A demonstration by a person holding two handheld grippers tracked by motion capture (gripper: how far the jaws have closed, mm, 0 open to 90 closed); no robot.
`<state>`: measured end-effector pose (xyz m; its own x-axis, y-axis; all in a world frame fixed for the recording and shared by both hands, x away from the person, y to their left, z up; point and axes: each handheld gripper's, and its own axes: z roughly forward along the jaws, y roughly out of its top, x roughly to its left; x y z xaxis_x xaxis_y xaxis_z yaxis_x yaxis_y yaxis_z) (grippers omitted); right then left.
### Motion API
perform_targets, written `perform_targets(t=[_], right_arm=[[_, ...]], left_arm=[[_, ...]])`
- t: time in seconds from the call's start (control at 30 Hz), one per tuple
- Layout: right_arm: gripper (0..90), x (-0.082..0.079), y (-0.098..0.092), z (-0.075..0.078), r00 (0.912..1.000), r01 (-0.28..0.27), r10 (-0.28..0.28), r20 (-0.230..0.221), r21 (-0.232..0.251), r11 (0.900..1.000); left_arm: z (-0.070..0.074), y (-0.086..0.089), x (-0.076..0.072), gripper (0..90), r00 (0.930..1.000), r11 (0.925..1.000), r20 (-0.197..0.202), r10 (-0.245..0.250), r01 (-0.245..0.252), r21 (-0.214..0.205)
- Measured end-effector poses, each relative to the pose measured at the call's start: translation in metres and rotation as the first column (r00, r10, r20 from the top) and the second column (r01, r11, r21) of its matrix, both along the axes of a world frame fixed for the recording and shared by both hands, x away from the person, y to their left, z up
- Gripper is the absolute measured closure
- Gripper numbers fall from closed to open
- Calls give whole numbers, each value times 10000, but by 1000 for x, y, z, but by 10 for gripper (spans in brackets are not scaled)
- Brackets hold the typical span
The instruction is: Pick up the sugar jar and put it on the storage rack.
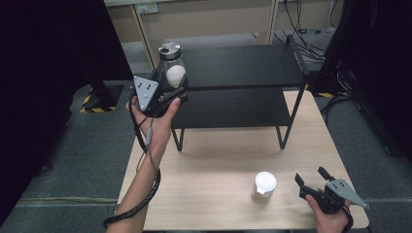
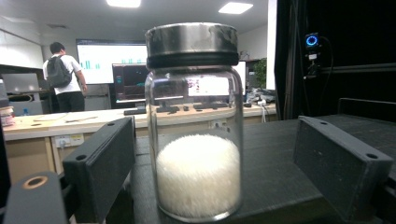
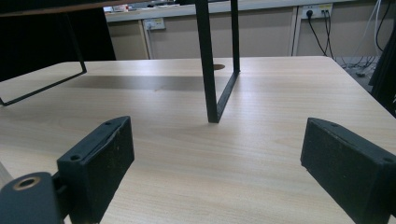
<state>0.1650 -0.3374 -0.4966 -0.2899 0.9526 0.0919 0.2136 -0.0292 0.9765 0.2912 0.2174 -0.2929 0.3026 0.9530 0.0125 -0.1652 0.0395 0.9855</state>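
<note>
My left gripper (image 1: pixel 171 92) brackets the glass jar (image 2: pixel 194 126) on the black shelf (image 1: pixel 243 65), pads apart, not touching; my right gripper (image 1: pixel 312 182) gapes empty.

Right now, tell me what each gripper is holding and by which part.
Nothing is held. The left gripper stands open around the glass jar on the shelf's top tier, its pads clear of the glass. The right gripper is open over the table.

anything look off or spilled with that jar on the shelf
Nothing stands out. The glass jar stands upright on the black shelf, lid on, white grains inside, between the left gripper jaws, which stand apart from it. No spill shows.
</note>
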Motion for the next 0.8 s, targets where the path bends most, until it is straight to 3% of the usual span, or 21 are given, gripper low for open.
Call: perform_targets(t=[0.8], right_arm=[[98, 0, 0, 0, 10000, 14, -14, -8, -14, 10000]], left_arm=[[-32, 0, -16, 124, 9992, 9992, 115, -395, 395, -6]])
